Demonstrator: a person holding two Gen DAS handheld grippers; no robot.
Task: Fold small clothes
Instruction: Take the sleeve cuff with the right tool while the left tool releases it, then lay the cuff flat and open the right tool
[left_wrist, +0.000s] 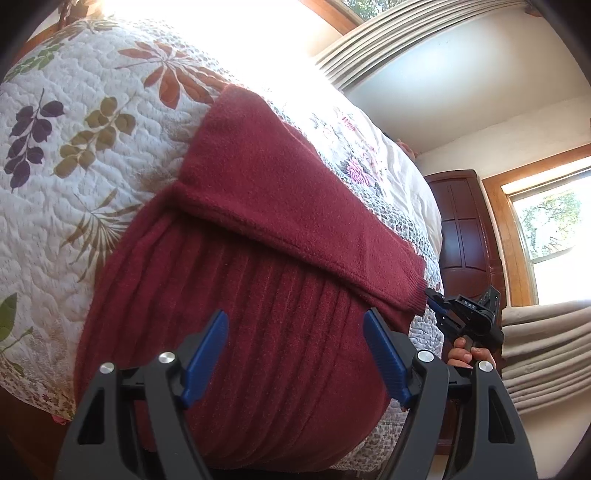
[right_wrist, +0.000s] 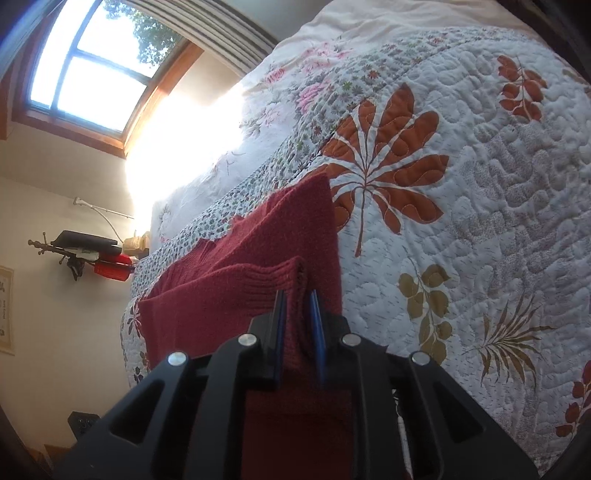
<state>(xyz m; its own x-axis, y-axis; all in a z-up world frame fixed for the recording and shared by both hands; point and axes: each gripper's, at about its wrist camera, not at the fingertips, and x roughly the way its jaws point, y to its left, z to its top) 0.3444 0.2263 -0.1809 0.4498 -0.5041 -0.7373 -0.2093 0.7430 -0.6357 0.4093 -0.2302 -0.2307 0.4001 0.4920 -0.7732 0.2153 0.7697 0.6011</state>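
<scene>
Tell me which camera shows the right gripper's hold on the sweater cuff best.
The right wrist view. There the right gripper is seen close up, its blue fingers pinching the ribbed sweater cuff. The left wrist view shows that gripper only small and far off, at the cuff's edge, with the pinch itself unclear.

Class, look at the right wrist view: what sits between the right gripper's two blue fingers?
Dark red knit: the ribbed cuff end of the sweater sleeve is pinched in the right gripper, above the leaf-print quilt. The right wrist view shows it best.

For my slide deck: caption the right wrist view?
Right tool pinches the maroon sweater sleeve cuff above a leaf-print quilt.
</scene>
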